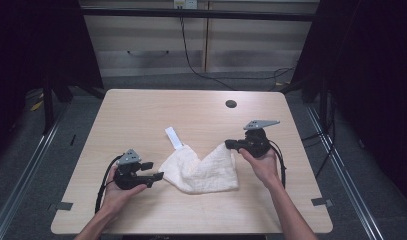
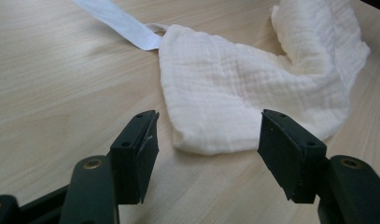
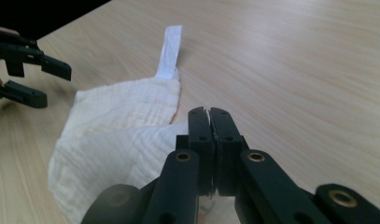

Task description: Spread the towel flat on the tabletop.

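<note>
The right tool (image 1: pixel 232 145) is pinching the white cloth's (image 1: pixel 203 170) corner, lifting it, while the left tool (image 1: pixel 158 176) is waiting spread beside the cloth's opposite end near the surface's (image 1: pixel 141 110) front edge.

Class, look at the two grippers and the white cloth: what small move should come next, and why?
Probably ease the left gripper forward and close it on the near corner of the white cloth. Its jaws stand open just short of that corner, while the right gripper is shut on the cloth's other end.
</note>
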A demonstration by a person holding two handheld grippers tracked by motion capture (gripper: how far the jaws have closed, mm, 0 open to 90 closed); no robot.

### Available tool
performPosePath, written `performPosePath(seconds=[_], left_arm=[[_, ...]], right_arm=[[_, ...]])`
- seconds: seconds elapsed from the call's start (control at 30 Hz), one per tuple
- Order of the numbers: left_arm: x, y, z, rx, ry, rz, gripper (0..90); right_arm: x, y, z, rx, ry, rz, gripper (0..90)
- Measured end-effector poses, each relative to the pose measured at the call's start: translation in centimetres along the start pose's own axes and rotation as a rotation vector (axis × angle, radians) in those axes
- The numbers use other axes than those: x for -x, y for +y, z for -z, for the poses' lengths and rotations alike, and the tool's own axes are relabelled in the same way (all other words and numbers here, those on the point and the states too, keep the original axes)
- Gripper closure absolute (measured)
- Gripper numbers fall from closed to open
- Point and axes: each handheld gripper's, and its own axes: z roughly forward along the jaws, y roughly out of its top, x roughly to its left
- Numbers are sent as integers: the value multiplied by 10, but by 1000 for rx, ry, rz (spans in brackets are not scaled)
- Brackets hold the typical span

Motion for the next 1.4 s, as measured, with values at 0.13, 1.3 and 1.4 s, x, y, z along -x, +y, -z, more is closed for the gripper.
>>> performPosePath(seconds=[0.13,1.3,1.4], left_arm=[[-1,0,0,3,-1,-3,371],[-1,-4,-11,-39,27,-5,418],[-2,-4,-10,-38,33,2,410]], right_arm=[[4,11,8,20,-18,-2,882],[-44,-36,-5,-16,125,48,881],[-47,-49,-7,-51,144,38,881]])
